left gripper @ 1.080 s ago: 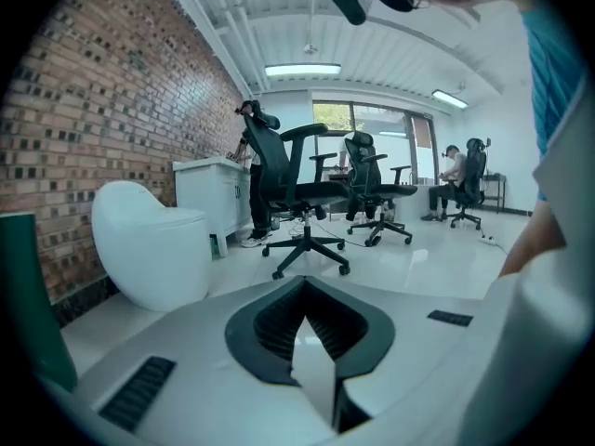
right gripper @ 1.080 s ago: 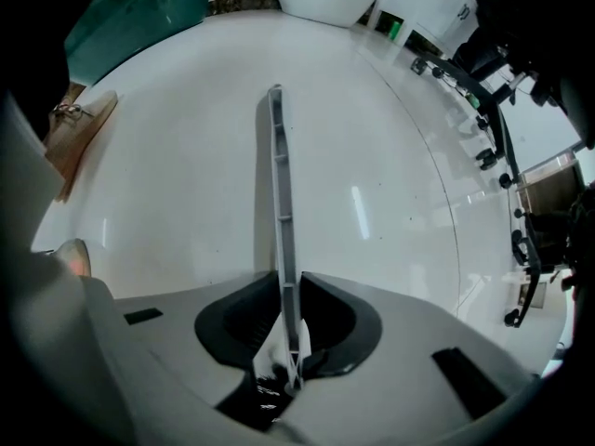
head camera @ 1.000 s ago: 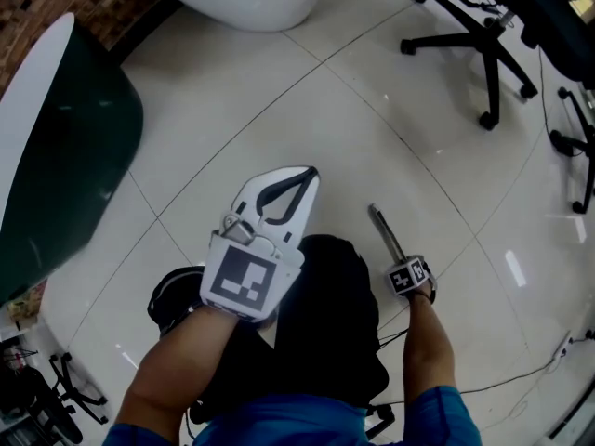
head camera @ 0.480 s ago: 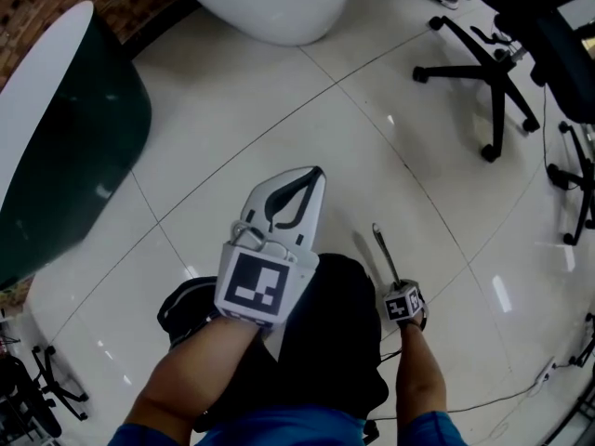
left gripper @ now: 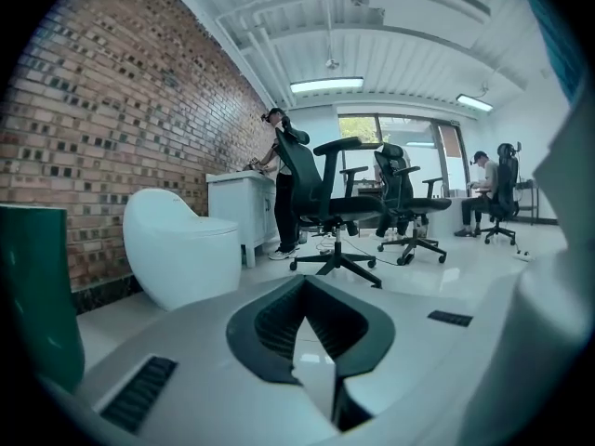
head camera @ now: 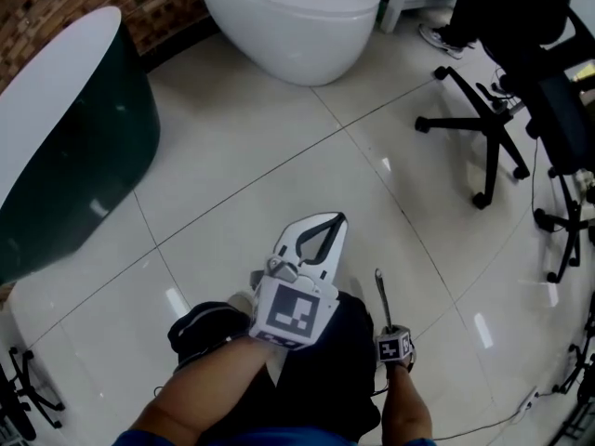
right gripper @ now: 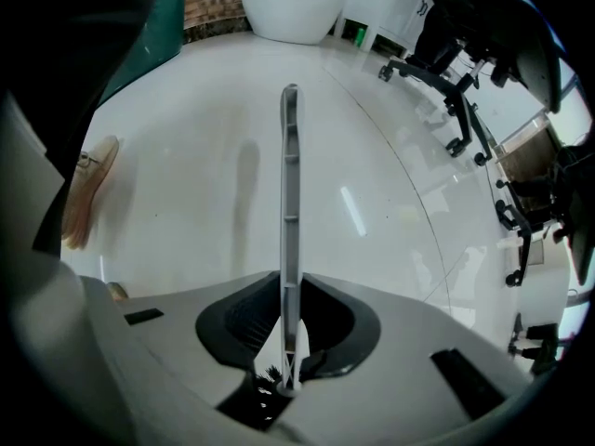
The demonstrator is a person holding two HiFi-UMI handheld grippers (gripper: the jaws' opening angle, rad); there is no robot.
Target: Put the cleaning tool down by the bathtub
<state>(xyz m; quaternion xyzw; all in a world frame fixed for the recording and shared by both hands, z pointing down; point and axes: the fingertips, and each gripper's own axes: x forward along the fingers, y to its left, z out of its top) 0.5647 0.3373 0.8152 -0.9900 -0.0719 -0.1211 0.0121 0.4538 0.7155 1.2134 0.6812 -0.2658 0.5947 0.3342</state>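
The cleaning tool (right gripper: 290, 184) is a long grey-handled brush. My right gripper (right gripper: 291, 291) is shut on its bristle end, and the handle points out ahead over the floor. In the head view the right gripper (head camera: 387, 330) hangs low at the bottom right, the tool (head camera: 380, 295) sticking forward from it. The dark green bathtub (head camera: 74, 165) with a white rim stands at the left, apart from both grippers; it also shows at a frame edge as the bathtub (left gripper: 33, 295) and the bathtub (right gripper: 153, 26). My left gripper (head camera: 336, 221) (left gripper: 302, 291) is shut on nothing.
A white toilet (head camera: 288, 17) stands ahead, beyond the tub. Black office chairs (head camera: 488, 128) crowd the right side. A person (left gripper: 282, 179) stands at a white cabinet by the brick wall. A tan flat object (right gripper: 88, 193) lies on the glossy tiled floor (head camera: 242, 156).
The head view has moved forward: toilet and bathtub show more fully. Both grippers sit lower in the frame. The right gripper keeps its hold on the tool.
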